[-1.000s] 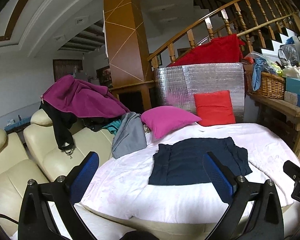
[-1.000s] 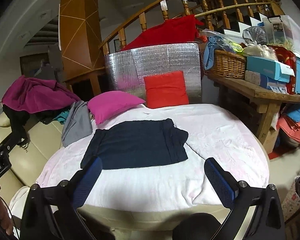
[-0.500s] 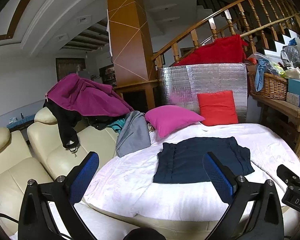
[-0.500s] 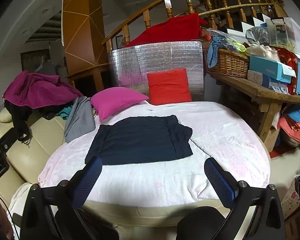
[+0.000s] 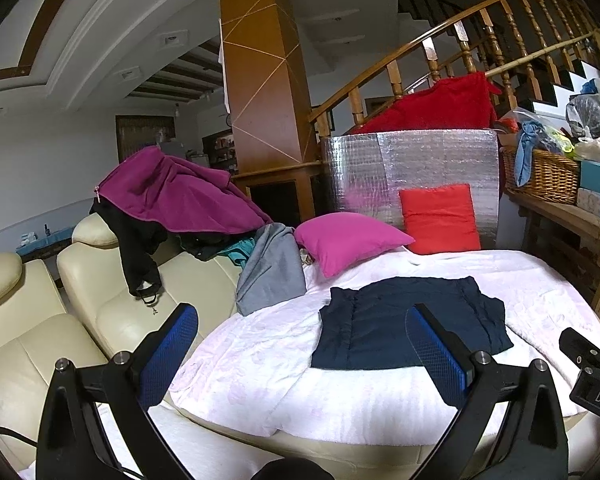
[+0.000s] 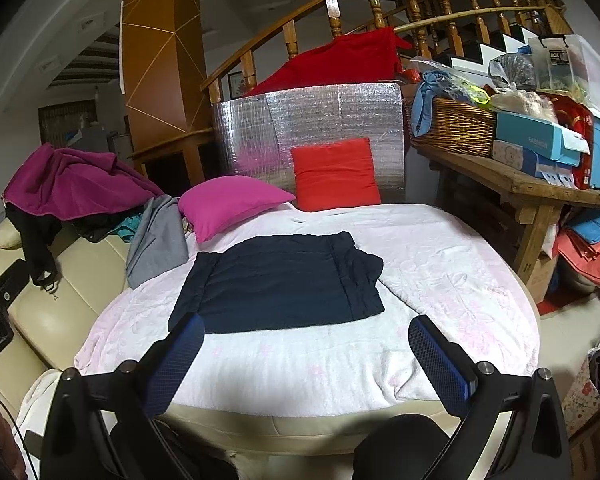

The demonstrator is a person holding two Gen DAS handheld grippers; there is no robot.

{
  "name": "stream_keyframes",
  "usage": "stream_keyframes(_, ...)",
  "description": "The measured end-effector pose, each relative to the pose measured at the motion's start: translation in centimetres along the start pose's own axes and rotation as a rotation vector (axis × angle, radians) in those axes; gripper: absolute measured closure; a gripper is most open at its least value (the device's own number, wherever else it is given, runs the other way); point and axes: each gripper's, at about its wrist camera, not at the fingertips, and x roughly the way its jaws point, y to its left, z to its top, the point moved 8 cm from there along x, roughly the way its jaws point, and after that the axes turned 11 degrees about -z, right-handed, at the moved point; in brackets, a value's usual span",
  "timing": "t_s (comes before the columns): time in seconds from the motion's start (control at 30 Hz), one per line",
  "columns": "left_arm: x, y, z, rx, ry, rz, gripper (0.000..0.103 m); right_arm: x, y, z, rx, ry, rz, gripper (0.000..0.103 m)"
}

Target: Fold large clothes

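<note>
From the left wrist view, I see my left gripper (image 5: 302,350) with its jaws spread wide and nothing between them. The dark navy garment (image 5: 404,322) lies folded into a flat rectangle on the pale pink blanket (image 5: 252,364), ahead of the fingers and clear of them; it sits toward the right blue pad (image 5: 436,354), which overlaps its near right corner in the picture. The left blue pad (image 5: 166,356) stands over the blanket's edge and the cream sofa (image 5: 32,344). Beyond the garment lie a magenta cushion (image 5: 348,242) and a red cushion (image 5: 440,218), with a grey garment (image 5: 272,268) draped at the blanket's left edge. The other gripper's body shows at the right margin.

From the right wrist view, my right gripper (image 6: 304,360) also has its jaws wide apart and empty. The navy garment (image 6: 280,288) lies ahead, centred between the two pads and a little to the left, its near left corner just behind the left pad (image 6: 176,364). The right pad (image 6: 440,364) stands over bare blanket (image 6: 440,272). A wooden bench (image 6: 520,180) with a wicker basket (image 6: 456,126) stands to the right.
</note>
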Motion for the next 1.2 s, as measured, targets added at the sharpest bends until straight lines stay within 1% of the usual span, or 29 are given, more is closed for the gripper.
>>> stream_keyframes(1.2, 0.2, 0.5, -0.3, -0.016, 0.006, 0.014, 0.0, -0.6, 1.0, -0.2, 0.015, -0.013, -0.015, 0.0)
